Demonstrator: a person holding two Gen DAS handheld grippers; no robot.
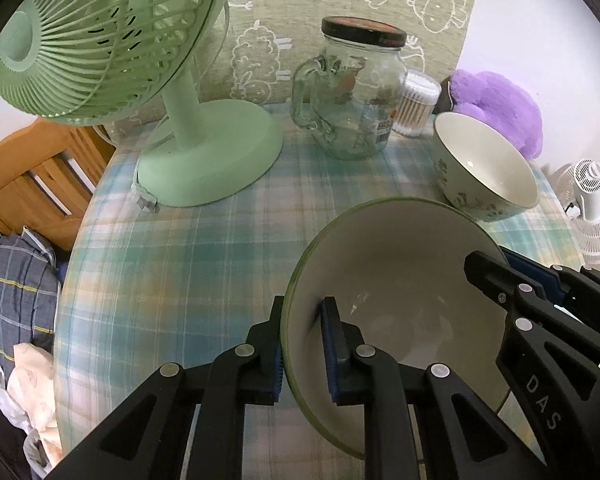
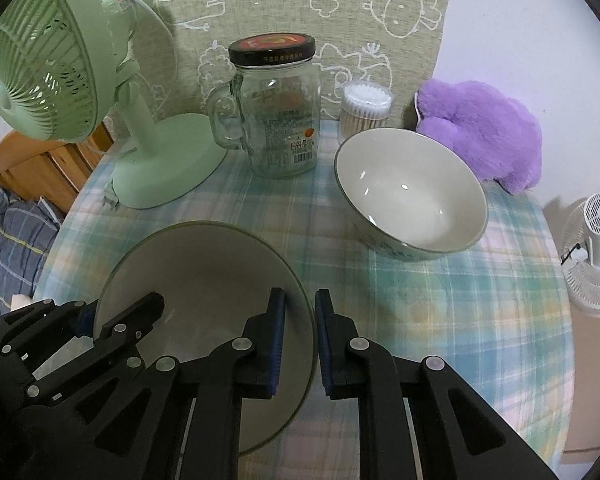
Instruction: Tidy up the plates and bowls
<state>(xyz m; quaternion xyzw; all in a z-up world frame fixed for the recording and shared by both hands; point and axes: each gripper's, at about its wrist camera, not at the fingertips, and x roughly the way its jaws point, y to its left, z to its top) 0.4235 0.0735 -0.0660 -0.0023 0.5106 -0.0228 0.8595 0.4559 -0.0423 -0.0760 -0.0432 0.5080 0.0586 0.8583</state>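
Left wrist view: left claw (image 1: 300,350) & right claw (image 2: 300,350) both clamped on plate (image 1: 400,280) rim, opp sides

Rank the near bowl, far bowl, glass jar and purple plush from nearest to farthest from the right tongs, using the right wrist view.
1. Near bowl: rim clamped in the right tongs.
2. Far bowl: ahead, right.
3. Glass jar: behind, centre.
4. Purple plush: back right; close to jar's range.

Left hand-held gripper (image 1: 300,344) and right hand-held gripper (image 2: 300,340) both angle steeply downward, side by side, jaws clamped.
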